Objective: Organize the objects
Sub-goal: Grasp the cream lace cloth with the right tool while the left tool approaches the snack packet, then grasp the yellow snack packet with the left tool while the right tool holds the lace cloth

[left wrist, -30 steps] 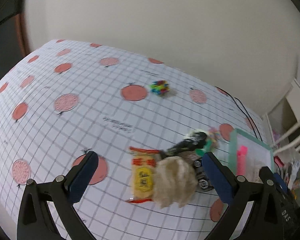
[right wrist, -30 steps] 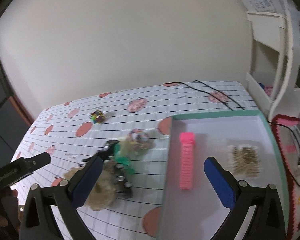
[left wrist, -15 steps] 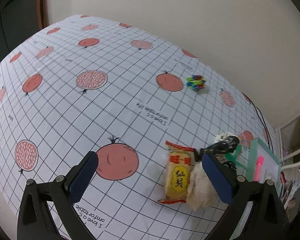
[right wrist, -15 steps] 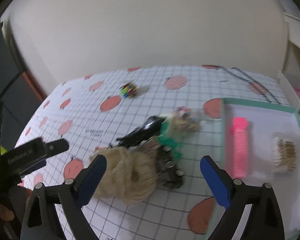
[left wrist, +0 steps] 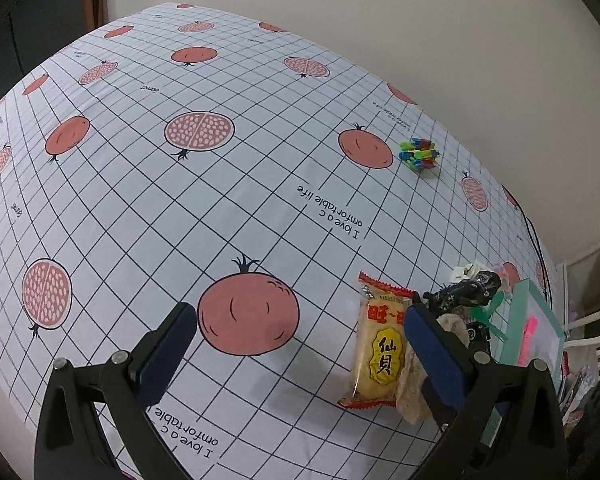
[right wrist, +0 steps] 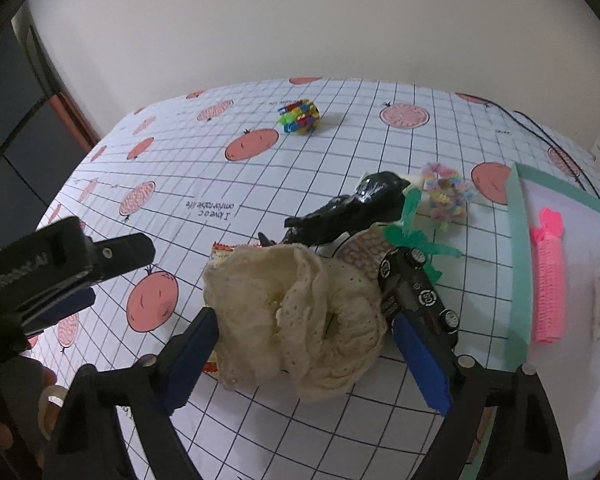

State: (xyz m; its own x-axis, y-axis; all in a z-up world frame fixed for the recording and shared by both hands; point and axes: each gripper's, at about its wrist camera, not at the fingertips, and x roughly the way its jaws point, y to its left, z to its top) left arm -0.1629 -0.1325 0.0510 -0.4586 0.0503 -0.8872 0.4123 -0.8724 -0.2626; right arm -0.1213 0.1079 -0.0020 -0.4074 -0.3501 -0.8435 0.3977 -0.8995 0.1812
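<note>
scrunchie [right wrist: 296,320] is what the coming move turns on, as i read it, so i go left to right across the right wrist view. at the left edge of the frame my left gripper [right wrist: 72,280] pokes in, its fingers over the pomegranate tablecloth [right wrist: 340,120] and short of the pile. at centre low, my right gripper [right wrist: 308,356] has its jaws spread wide with nothing in them, and the cream scrunchie sits between the two blue pads, filling most of the gap. its broad side runs across the frame, pad to pad, so a straight closure should catch it. crowded against its right side is the black toy car [right wrist: 418,292], touching the right pad's tip, with a green ribbon [right wrist: 410,224] and a black wrapped bundle [right wrist: 352,210] just above. further right stands the teal tray [right wrist: 518,260], already holding a pink comb [right wrist: 548,280].

in the left wrist view, my left gripper [left wrist: 300,354] is also wide and empty, framing a printed fruit at bottom centre; the snack packet [left wrist: 380,344] lies upright in the frame just inside the right pad, and the scrunchie [left wrist: 410,384] is half hidden behind that pad. the colourful ball [left wrist: 418,155] sits well apart at upper right.

so the right arm is nearer. the risk i see is pinching the car along with the cloth.
</note>
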